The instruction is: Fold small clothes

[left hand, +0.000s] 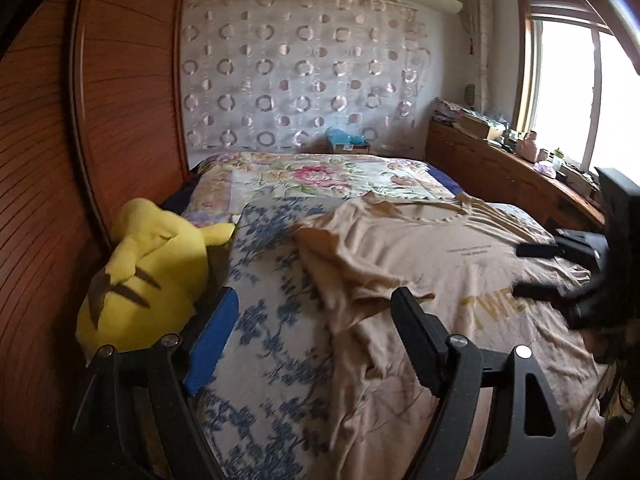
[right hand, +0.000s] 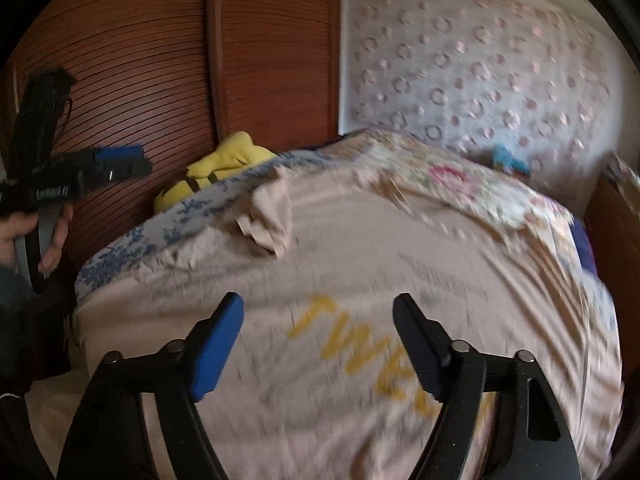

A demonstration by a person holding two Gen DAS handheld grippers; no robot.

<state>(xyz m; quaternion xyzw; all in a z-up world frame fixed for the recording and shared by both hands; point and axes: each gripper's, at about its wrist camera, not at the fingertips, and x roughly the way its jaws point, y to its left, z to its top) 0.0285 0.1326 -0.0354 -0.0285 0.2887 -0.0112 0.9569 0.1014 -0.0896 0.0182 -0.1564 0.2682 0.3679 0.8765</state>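
A beige T-shirt [left hand: 460,264] with yellow letters lies spread face up on the bed; its left sleeve [left hand: 340,264] is folded in over the body. It fills the right wrist view [right hand: 360,264], sleeve [right hand: 268,216] bunched at the far left. My left gripper [left hand: 316,320] is open and empty, above the shirt's left edge and the blue-flowered sheet [left hand: 264,280]. My right gripper [right hand: 318,320] is open and empty, hovering over the yellow letters [right hand: 360,344]. The right gripper shows at the right of the left wrist view [left hand: 536,272], the left gripper at the left of the right wrist view [right hand: 132,160].
A yellow plush toy [left hand: 148,272] lies at the bed's left edge against the brown louvred wardrobe [left hand: 48,200]. A floral quilt [left hand: 320,180] covers the far half of the bed. A cluttered wooden shelf [left hand: 512,160] runs under the window on the right.
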